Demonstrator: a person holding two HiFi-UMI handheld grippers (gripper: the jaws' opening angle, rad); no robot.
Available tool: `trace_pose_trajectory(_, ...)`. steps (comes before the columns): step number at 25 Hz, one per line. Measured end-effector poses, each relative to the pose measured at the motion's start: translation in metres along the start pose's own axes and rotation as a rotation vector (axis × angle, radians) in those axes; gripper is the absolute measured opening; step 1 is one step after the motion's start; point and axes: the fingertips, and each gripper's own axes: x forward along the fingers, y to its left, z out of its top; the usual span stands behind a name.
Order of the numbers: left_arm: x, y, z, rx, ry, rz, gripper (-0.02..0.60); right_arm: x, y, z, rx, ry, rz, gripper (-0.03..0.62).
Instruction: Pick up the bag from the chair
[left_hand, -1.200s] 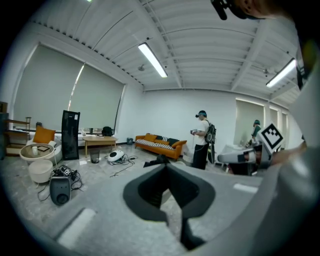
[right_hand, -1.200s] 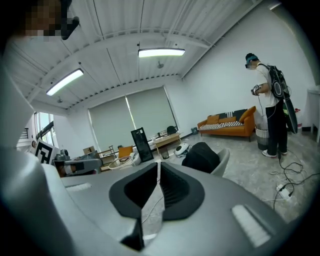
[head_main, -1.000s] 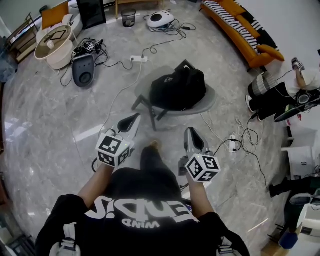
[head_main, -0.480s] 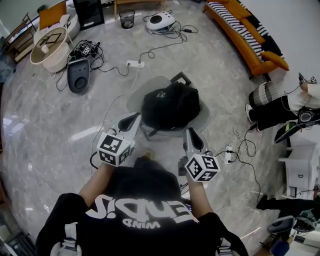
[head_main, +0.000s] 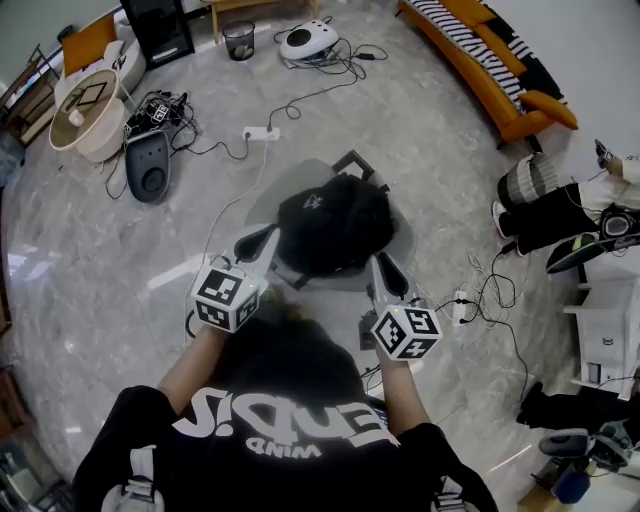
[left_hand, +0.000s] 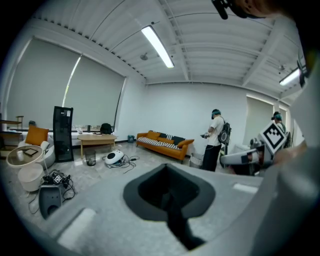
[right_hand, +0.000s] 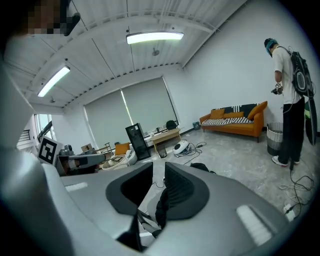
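My left gripper (head_main: 266, 238) is closed tight, jaws together with nothing in them. My right gripper (head_main: 384, 264) has a narrow gap; its jaws have just been opening, and nothing is held there either. Just ahead, between the two tips, the black bag (head_main: 330, 225) lies on the grey chair (head_main: 404, 246).

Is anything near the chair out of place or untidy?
Yes. Loose cables trail over the floor, and a power strip lies just right of the chair, easy to trip on. The black bag sits slumped on the chair; nothing looks spilled or broken.
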Motion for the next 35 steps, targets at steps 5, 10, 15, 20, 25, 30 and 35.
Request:
trace_pose_trajectory(5,0.031,0.007,0.013,-0.001,0.015,-0.063,0.003,0.018,-0.007,0.014,0.038,-0.008,-0.026,0.096)
trace_pose_trajectory(10,0.058,0.016,0.01,-0.014,0.032,-0.123,0.13,0.037,-0.01,0.011,0.042,0.024,-0.037,0.197)
trace_pose_trajectory(15,0.081,0.024,0.004,-0.038,0.05,-0.156,0.337,0.053,-0.026,0.007,0.023,0.074,-0.083,0.339)
trace_pose_trajectory(20,0.099,0.032,-0.011,-0.029,0.109,-0.179,0.387,0.076,-0.034,0.0,0.011,0.136,-0.064,0.38)
trace_pose_trajectory(25,0.119,0.04,-0.034,-0.032,0.157,-0.194,0.387,0.111,-0.043,-0.023,-0.061,0.245,-0.049,0.391)
trace_pose_trajectory(30,0.15,0.046,-0.069,-0.041,0.231,-0.22,0.387,0.143,-0.067,-0.044,-0.015,0.3,-0.067,0.394)
trace_pose_trajectory(35,0.179,0.051,-0.122,-0.057,0.325,-0.245,0.387,0.168,-0.094,-0.08,0.046,0.365,-0.108,0.414)
